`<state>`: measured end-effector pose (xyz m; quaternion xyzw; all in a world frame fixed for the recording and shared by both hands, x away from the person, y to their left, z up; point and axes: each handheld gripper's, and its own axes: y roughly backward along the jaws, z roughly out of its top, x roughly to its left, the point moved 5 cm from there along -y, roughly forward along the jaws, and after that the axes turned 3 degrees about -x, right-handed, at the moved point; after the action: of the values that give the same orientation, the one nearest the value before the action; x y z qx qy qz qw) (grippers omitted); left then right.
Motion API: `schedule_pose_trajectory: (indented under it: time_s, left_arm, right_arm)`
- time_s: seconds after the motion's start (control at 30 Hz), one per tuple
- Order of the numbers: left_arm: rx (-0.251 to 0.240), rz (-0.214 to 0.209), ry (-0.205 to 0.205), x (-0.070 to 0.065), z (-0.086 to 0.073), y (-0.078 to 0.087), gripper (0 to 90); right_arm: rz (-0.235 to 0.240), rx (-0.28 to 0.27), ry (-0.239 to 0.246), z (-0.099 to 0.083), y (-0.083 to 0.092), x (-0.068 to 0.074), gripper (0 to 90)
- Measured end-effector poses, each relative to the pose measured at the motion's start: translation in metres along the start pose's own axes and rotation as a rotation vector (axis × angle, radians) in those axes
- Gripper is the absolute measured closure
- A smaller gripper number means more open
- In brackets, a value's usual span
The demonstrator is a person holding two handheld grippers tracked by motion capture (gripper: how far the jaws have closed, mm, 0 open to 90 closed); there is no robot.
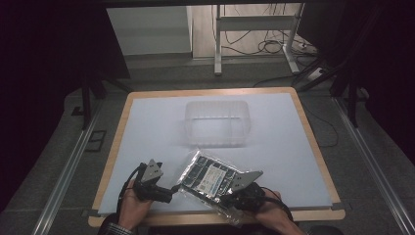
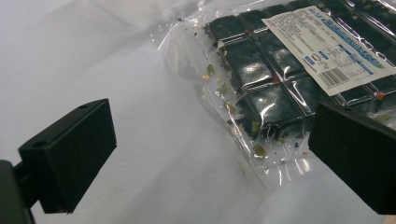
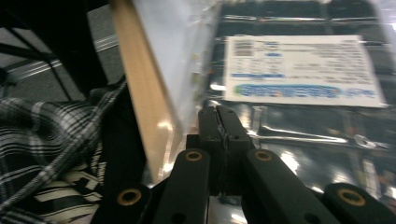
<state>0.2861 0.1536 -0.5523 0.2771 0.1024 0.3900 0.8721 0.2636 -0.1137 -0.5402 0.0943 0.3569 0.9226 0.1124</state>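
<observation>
A clear plastic packet (image 1: 208,177) of dark square blocks with a white printed label (image 3: 299,70) lies tilted near the table's front edge. My right gripper (image 1: 224,198) comes in from the front. Its jaws (image 3: 218,116) are pressed together on the packet's near clear edge (image 3: 303,140). My left gripper (image 1: 172,191) sits just left of the packet, pointing at it. In the left gripper view its jaws stand wide open (image 2: 212,144), with the packet's sealed corner (image 2: 261,154) lying between them, untouched. Loose crumbs show inside the packet (image 2: 280,70).
An empty clear plastic tub (image 1: 218,122) stands at the middle back of the white sheet (image 1: 147,127). The wooden table edge (image 3: 140,93) runs close to my right gripper, with a plaid sleeve (image 3: 46,140) below it. Metal rails flank the table on the floor.
</observation>
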Motion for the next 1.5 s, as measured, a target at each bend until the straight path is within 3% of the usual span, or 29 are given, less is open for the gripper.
schedule_pose_trajectory:
  time_s: [0.23, 0.33, 0.7, 0.77, 0.83, 0.93, 1.03, 1.13, 1.2, 1.5]
  left_arm:
    - [0.0, 0.005, 0.011, 0.001, 0.0, 0.001, 0.8]
    - [-0.003, 0.01, 0.01, 0.001, 0.0, 0.001, 0.8]
    - [-0.017, 0.022, 0.026, 0.003, 0.001, 0.003, 0.5]
    - [-0.02, 0.023, 0.028, 0.003, 0.001, 0.003, 0.5]
    - [-0.022, 0.025, 0.029, 0.003, 0.001, 0.003, 0.5]
    - [-0.022, 0.026, 0.03, 0.003, 0.001, 0.003, 0.5]
    - [-0.02, 0.024, 0.03, 0.003, 0.001, 0.003, 0.5]
    - [-0.017, 0.025, 0.028, 0.003, 0.001, 0.003, 0.5]
    - [-0.019, 0.026, 0.028, 0.003, 0.001, 0.003, 0.5]
    - [-0.021, 0.029, 0.028, 0.003, 0.001, 0.004, 0.5]
  right_arm:
    - [0.044, 0.043, 0.037, -0.003, -0.011, 0.011, 88.9]
    - [0.057, 0.051, 0.032, -0.004, -0.013, 0.012, 88.9]
    - [0.048, 0.052, 0.018, -0.006, -0.008, 0.004, 88.9]
    - [0.037, 0.05, 0.013, -0.007, -0.006, 0.001, 88.9]
    - [-0.008, 0.05, 0.006, -0.008, -0.002, -0.006, 88.9]
    - [-0.015, 0.039, -0.02, -0.008, 0.002, -0.012, 88.8]
    - [-0.004, 0.034, -0.011, -0.007, 0.003, -0.008, 88.8]
    - [0.035, 0.062, 0.044, -0.007, -0.005, 0.007, 88.8]
    - [0.036, 0.089, 0.067, -0.009, -0.011, 0.011, 88.9]
    - [0.017, 0.095, 0.042, -0.011, -0.009, 0.003, 88.9]
